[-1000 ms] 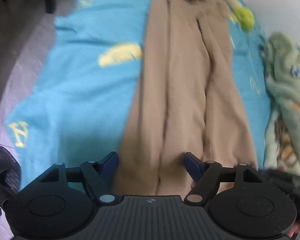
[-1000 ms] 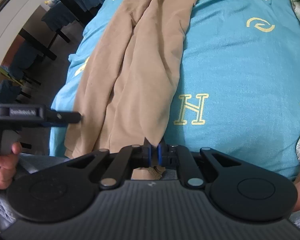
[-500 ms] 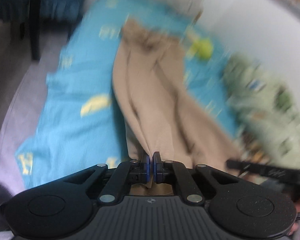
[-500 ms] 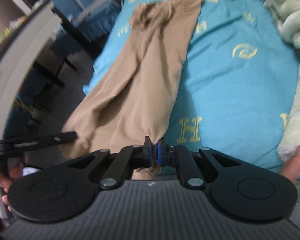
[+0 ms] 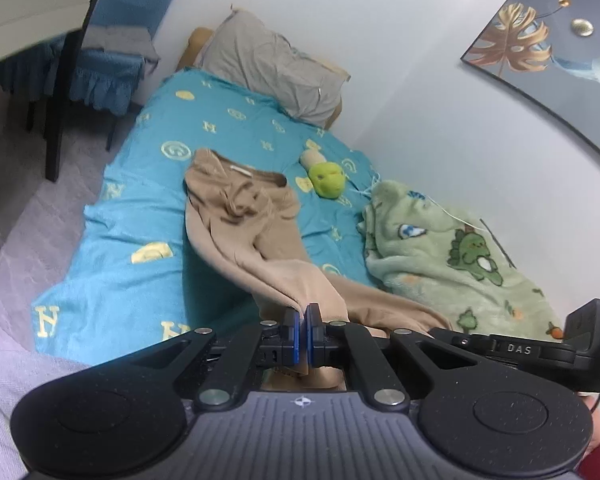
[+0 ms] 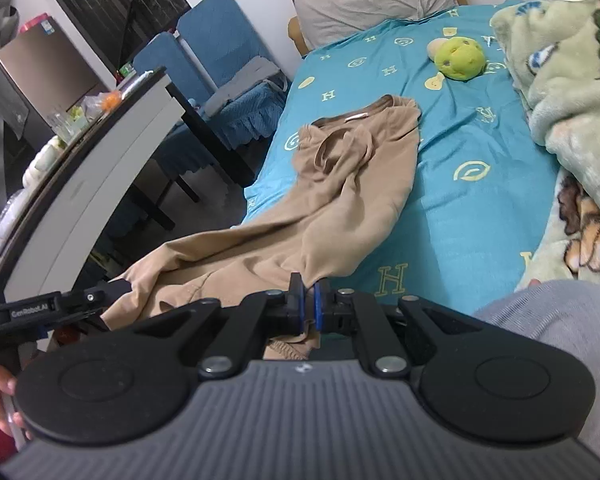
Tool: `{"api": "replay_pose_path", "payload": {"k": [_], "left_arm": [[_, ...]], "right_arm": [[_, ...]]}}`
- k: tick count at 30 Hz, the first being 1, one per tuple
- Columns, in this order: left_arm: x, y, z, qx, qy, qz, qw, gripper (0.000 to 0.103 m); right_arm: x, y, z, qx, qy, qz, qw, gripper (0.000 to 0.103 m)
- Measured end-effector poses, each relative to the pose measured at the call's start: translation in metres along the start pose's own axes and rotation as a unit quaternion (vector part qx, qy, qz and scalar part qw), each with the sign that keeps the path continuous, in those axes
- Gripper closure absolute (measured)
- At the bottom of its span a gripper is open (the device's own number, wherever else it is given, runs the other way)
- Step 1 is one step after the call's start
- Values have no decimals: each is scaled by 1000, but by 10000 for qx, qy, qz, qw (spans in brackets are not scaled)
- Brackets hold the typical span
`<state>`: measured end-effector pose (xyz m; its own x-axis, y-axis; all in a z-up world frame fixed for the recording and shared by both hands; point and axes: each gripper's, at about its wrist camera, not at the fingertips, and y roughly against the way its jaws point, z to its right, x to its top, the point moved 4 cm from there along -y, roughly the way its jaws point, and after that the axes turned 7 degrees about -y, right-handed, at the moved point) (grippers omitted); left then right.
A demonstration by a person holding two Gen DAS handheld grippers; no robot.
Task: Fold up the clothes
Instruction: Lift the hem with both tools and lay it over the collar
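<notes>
I see soft, even indoor light across the bed (image 5: pixel 140 248), with faint shadow beneath the trousers (image 5: pixel 260 232). Fisheye bends the wall picture (image 5: pixel 548 36) and table (image 6: pixel 92 152); both views are sharp, without glare.

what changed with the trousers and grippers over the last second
The left gripper, open a second ago, has shut on a leg end of the tan trousers. Both grippers have lifted the leg ends up off the blue bedsheet, so the legs now hang in the air. The right gripper stayed shut on its leg end, and the waistband still lies on the bed beside the green plush toy.
</notes>
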<state>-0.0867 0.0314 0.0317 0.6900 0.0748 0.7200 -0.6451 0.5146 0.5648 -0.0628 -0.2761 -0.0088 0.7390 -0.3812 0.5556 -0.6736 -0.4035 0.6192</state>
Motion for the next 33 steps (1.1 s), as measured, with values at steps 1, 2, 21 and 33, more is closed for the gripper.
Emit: {"api": "replay_pose_path", "payload": {"k": [1,2,21,33], "left_arm": [[2,-4,0,69,-43,26,10000,100],[4,-7,0,138,-85,52,9999,100],[108,-265,-98,1069,-521,-237,9926,99],[91,-384,-164,1496,-935,-667,9821,91]], "right_arm": [[3,-3,2,-53,-15,40,10000,95],[8,-7,4,-98,-52,79,9999,95],[149,-251,73,-961,-368,-38,9947,95],[136,-341,100,-1544,133,-549,9864,93]]}}
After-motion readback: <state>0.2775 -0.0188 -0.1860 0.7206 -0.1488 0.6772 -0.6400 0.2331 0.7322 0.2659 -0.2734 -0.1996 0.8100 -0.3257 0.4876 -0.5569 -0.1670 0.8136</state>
